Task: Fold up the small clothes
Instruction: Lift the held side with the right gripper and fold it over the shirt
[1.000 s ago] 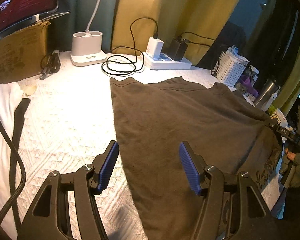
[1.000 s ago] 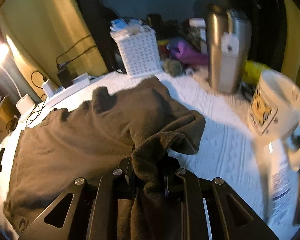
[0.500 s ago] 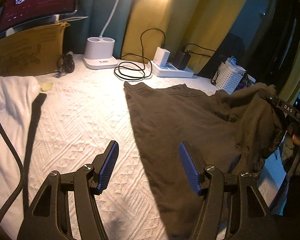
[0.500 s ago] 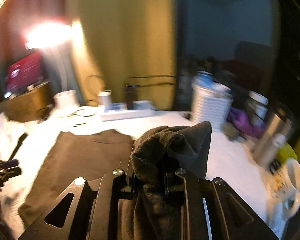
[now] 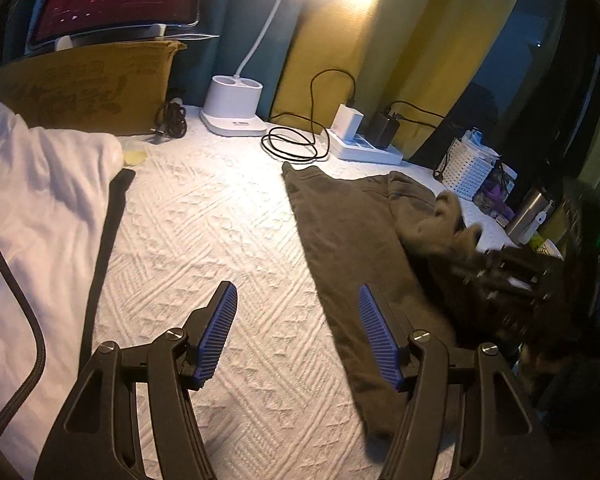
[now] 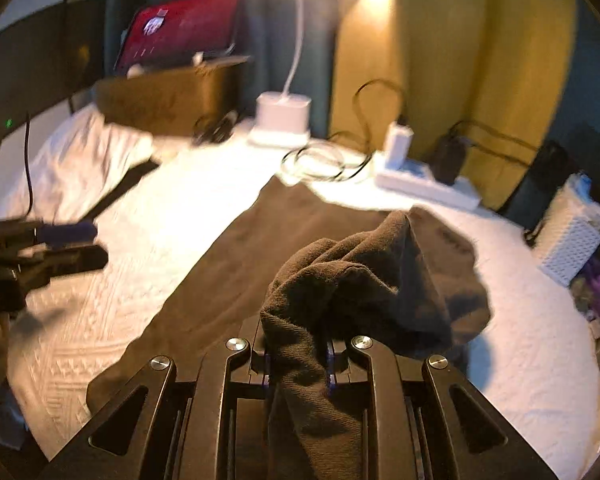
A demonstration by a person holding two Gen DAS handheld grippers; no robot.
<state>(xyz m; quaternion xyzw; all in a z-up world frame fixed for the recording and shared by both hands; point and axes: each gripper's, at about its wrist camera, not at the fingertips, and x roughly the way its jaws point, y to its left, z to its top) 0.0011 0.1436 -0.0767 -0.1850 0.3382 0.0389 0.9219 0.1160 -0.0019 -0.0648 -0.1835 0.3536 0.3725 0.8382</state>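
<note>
The right gripper (image 6: 298, 360) is clamped on a bunched fold of the dark brown cotton garment (image 6: 236, 280). At nine o'clock, the left gripper (image 5: 298, 336) hangs wide and empty over the white quilted bedspread (image 5: 220, 232)

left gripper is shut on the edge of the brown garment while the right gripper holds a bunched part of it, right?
Not quite. The left gripper is open and empty, its blue pads apart above the white bedspread, as the left wrist view shows. The rest stands: the right gripper is shut on a bunched part of the brown garment, as the right wrist view shows.
</note>
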